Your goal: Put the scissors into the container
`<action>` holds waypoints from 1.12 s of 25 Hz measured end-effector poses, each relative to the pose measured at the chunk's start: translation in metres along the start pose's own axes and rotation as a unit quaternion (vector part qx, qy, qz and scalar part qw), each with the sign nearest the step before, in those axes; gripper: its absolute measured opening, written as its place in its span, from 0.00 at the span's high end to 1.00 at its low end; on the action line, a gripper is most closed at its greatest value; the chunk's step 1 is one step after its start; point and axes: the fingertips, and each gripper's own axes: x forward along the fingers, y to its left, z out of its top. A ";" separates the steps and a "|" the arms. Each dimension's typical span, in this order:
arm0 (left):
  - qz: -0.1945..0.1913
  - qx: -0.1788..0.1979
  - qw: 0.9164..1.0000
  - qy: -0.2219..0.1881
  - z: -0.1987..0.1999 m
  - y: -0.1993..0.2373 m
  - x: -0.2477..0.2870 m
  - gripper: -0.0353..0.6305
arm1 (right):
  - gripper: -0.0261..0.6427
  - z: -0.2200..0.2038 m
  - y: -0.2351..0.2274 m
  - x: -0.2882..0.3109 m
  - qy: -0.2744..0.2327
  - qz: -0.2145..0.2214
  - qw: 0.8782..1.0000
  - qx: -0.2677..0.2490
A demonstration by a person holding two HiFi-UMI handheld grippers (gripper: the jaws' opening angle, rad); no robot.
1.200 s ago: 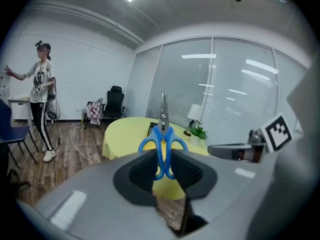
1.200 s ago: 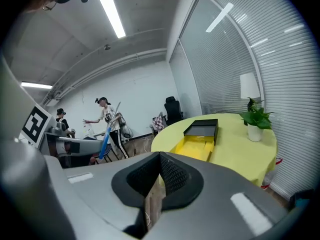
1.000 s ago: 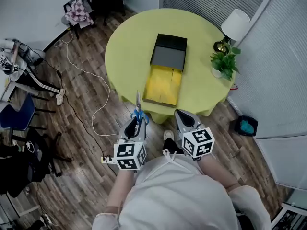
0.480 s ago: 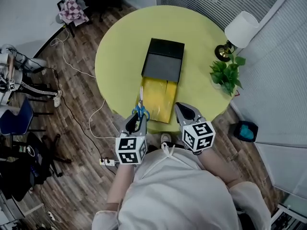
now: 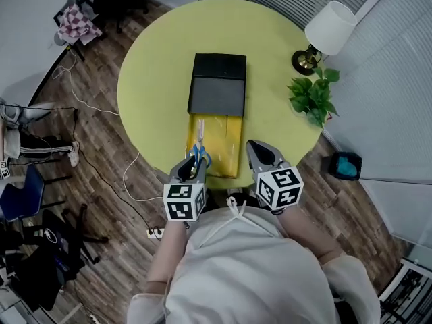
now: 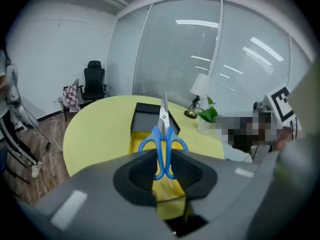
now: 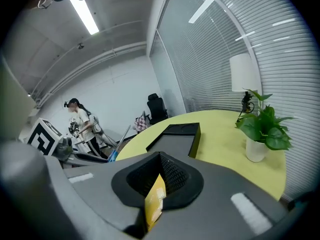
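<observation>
You stand at the near edge of a round yellow-green table [image 5: 152, 79], a gripper in each hand, with the scissors [image 5: 198, 154] already in your grasp. The left gripper [image 5: 193, 166] is clamped on the two blue finger loops, pressing them together, and the closed steel blades point away from you. In the left gripper view the scissors [image 6: 163, 136] stand nearly upright between the dark pads.

The blades reach out over the near end of the yellow tray [image 5: 226, 140], which is slid out from the black container [image 5: 217, 85] at the middle of the table. The scissors are in the air, not yet inside.

The right gripper [image 5: 255, 151] hangs just beside the tray's near right corner. Its jaws are drawn close together on nothing that shows. The thin yellow sliver in the slit is probably the tray seen through it.

The scissors look light and rigid, so weight should be no trouble. The plastic loops are smooth and rounded, and the long blades lever forward of your hold, so they may pivot or slip in the pads if you tilt them fast. The grip across both loops looks sound, since it also keeps the blades closed. The tips are sharp, so a flat, low release into the tray seems wiser than a drop.

A lamp [image 5: 329, 27] and a potted plant [image 5: 310, 94] stand well apart at the table's right edge.
</observation>
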 end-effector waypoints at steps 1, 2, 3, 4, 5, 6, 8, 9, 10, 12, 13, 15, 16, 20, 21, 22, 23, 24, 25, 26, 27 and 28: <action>-0.007 0.007 1.000 0.010 0.000 0.004 0.004 0.82 | 0.96 0.000 -0.001 0.001 0.000 -0.011 1.000 0.008; -0.015 0.016 1.000 0.020 -0.001 0.007 0.008 0.82 | 0.96 -0.001 -0.002 0.002 0.000 -0.021 1.000 0.015; -0.023 0.024 0.999 0.031 -0.003 0.009 0.012 0.82 | 0.96 -0.003 -0.002 0.003 0.002 -0.030 0.999 0.022; -0.031 0.031 0.998 0.041 -0.005 0.011 0.017 0.82 | 0.96 -0.005 -0.002 0.003 0.004 -0.039 0.999 0.027; -0.040 0.039 0.997 0.051 -0.007 0.013 0.022 0.82 | 0.96 -0.008 -0.002 0.005 0.006 -0.047 0.998 0.031; -0.047 0.046 0.996 0.061 -0.010 0.014 0.028 0.82 | 0.96 -0.011 -0.003 0.007 0.008 -0.055 0.998 0.035; -0.062 0.059 0.993 0.083 -0.016 0.015 0.040 0.82 | 0.96 -0.018 -0.007 0.010 0.013 -0.073 0.996 0.045; -0.070 0.065 0.991 0.095 -0.021 0.016 0.046 0.82 | 0.96 -0.022 -0.008 0.011 0.016 -0.082 0.995 0.051; -0.077 0.071 0.989 0.108 -0.025 0.015 0.051 0.82 | 0.96 -0.027 -0.009 0.012 0.019 -0.091 0.994 0.057; -0.090 0.086 0.983 0.133 -0.035 0.014 0.062 0.82 | 0.96 -0.036 -0.010 0.012 0.026 -0.105 0.992 0.066; -0.095 0.095 0.980 0.145 -0.039 0.013 0.068 0.82 | 0.96 -0.039 -0.010 0.012 0.028 -0.110 0.991 0.069; -0.102 0.111 0.974 0.168 -0.048 0.011 0.080 0.82 | 0.96 -0.045 -0.012 0.011 0.031 -0.120 0.990 0.074; -0.105 0.120 0.971 0.180 -0.052 0.010 0.085 0.82 | 0.96 -0.047 -0.012 0.010 0.032 -0.123 0.989 0.077; -0.106 0.153 0.957 0.221 -0.065 0.007 0.104 0.81 | 0.96 -0.053 -0.015 0.003 0.032 -0.137 0.986 0.086; -0.103 0.158 0.955 0.229 -0.067 0.007 0.107 0.81 | 0.96 -0.054 -0.017 0.001 0.032 -0.141 0.986 0.087; -0.100 0.161 0.953 0.236 -0.069 0.006 0.110 0.81 | 0.96 -0.054 -0.018 -0.002 0.031 -0.145 0.985 0.088; -0.098 0.163 0.951 0.242 -0.072 0.007 0.112 0.81 | 0.96 -0.055 -0.020 -0.004 0.031 -0.148 0.984 0.090; -0.095 0.163 0.950 0.249 -0.074 0.007 0.115 0.81 | 0.96 -0.055 -0.021 -0.006 0.030 -0.151 0.984 0.092; -0.092 0.163 0.949 0.255 -0.076 0.008 0.117 0.81 | 0.96 -0.056 -0.023 -0.007 0.030 -0.154 0.983 0.093; -0.090 0.162 0.947 0.261 -0.079 0.009 0.120 0.81 | 0.96 -0.056 -0.025 -0.008 0.029 -0.156 0.983 0.094; -0.090 0.162 0.946 0.266 -0.081 0.008 0.122 0.81 | 0.96 -0.056 -0.027 -0.010 0.029 -0.158 0.982 0.096; -0.092 0.162 0.945 0.269 -0.083 0.008 0.123 0.81 | 0.96 -0.057 -0.028 -0.011 0.029 -0.160 0.982 0.097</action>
